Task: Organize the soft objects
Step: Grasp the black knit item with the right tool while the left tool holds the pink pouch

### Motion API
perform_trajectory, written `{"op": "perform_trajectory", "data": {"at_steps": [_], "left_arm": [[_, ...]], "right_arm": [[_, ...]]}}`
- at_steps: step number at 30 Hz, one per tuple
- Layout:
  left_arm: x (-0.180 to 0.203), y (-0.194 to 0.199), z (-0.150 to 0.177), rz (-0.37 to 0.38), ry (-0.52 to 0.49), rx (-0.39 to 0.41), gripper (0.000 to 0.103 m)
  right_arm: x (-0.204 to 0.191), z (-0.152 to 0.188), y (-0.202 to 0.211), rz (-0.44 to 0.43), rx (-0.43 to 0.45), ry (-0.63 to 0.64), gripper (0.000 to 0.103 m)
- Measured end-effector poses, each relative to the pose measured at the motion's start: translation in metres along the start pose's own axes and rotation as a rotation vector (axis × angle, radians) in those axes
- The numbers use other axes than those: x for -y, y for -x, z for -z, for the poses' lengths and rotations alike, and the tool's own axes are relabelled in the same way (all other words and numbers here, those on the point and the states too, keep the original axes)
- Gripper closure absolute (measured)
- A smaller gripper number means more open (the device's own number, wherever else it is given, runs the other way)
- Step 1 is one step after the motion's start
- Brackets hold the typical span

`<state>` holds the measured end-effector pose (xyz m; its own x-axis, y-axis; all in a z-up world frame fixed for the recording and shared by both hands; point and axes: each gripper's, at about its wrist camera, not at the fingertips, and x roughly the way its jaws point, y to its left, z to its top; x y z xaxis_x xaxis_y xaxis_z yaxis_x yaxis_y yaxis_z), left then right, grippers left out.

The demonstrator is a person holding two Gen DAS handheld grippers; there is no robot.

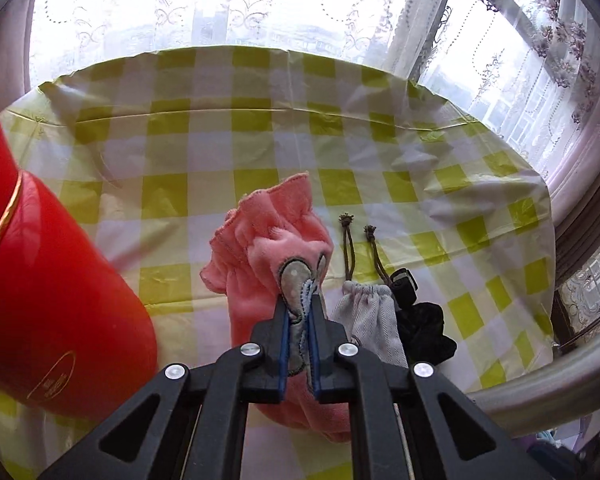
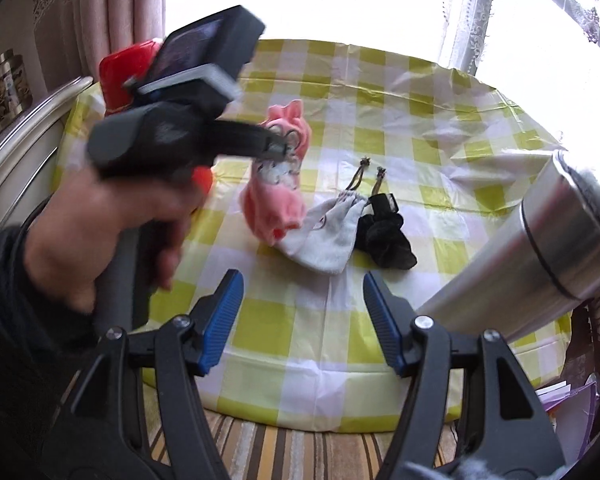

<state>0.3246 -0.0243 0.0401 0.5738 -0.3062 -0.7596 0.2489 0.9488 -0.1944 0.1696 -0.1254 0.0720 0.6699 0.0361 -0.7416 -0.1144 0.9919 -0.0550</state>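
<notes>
My left gripper is shut on the grey patch of a pink plush cloth and holds it up off the table; it also shows in the right wrist view with the pink cloth hanging from it. A grey drawstring pouch and a black soft bundle lie on the table to the right of the cloth. My right gripper is open and empty, above the table's near edge.
A round table with a yellow-green checked cloth. A red canister stands at the left. A steel flask stands at the right. Curtains and windows lie behind.
</notes>
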Motion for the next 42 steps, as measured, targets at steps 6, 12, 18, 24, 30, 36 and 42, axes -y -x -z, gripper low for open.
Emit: {"op": "perform_trajectory", "data": {"at_steps": [6,12,18,24,30,36,42], "left_arm": [[-0.023,0.040,0.040,0.000,0.057,0.021,0.094],[-0.029,0.063,0.086,0.025,0.134,0.025,0.094],[-0.030,0.067,0.123,0.065,0.219,0.028,0.094],[-0.030,0.066,0.135,0.085,0.250,0.035,0.094],[-0.028,0.064,0.135,0.095,0.245,0.034,0.094],[-0.031,0.066,0.136,0.096,0.254,0.039,0.094],[-0.033,0.070,0.138,0.099,0.256,0.052,0.094]], "right_arm": [[0.003,-0.036,-0.016,0.066,0.021,-0.074,0.037],[0.003,-0.072,-0.073,0.137,-0.027,-0.205,0.037],[0.025,-0.091,-0.132,0.288,-0.086,-0.368,0.037],[0.065,-0.087,-0.174,0.337,-0.141,-0.527,0.037],[0.098,-0.075,-0.200,0.336,-0.213,-0.664,0.037],[0.115,-0.061,-0.218,0.284,-0.263,-0.732,0.057],[0.107,-0.067,-0.203,0.243,-0.184,-0.648,0.064]]}}
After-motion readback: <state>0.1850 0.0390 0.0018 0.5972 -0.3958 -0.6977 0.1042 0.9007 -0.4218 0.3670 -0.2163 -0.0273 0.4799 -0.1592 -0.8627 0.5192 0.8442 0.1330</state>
